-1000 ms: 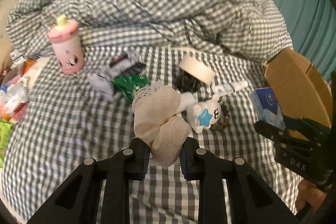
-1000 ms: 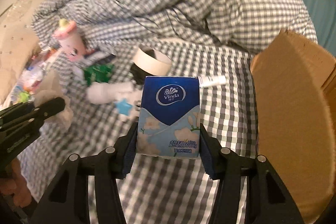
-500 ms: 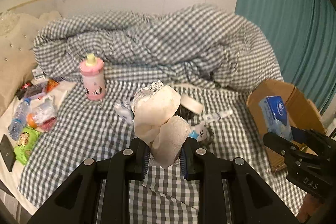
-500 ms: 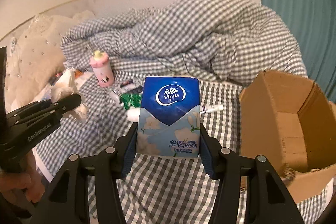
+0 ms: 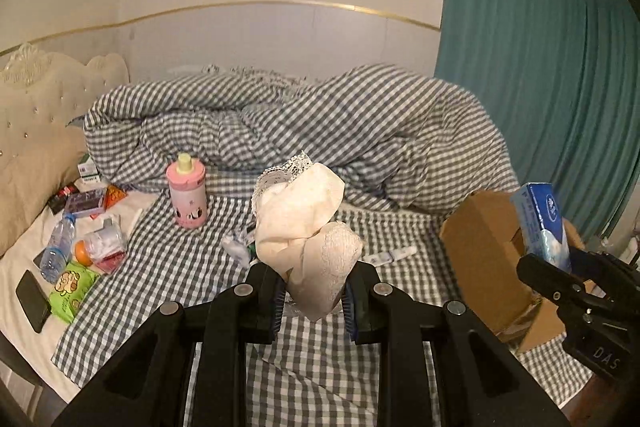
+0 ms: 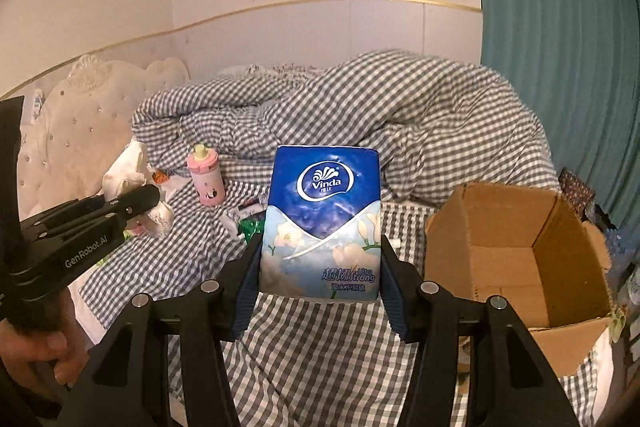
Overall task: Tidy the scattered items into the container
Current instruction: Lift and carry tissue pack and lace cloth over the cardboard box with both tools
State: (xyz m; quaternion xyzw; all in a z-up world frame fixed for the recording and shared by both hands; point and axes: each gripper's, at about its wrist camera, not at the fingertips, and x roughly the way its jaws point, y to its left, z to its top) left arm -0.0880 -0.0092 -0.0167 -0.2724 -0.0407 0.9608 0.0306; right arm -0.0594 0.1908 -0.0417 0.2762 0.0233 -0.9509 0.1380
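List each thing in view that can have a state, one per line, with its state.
left gripper: shut on the cream lace cloth, held off the bed
right gripper: shut on the blue tissue pack, upright in the pads
cardboard box: open, flaps up, nothing visible inside
pink bottle: upright, capped
water bottle: lying down
phone: screen dark
checked duvet: bunched up

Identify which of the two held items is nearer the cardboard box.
The blue tissue pack in the right gripper, beside the box. The cream cloth in the left gripper is farther away.
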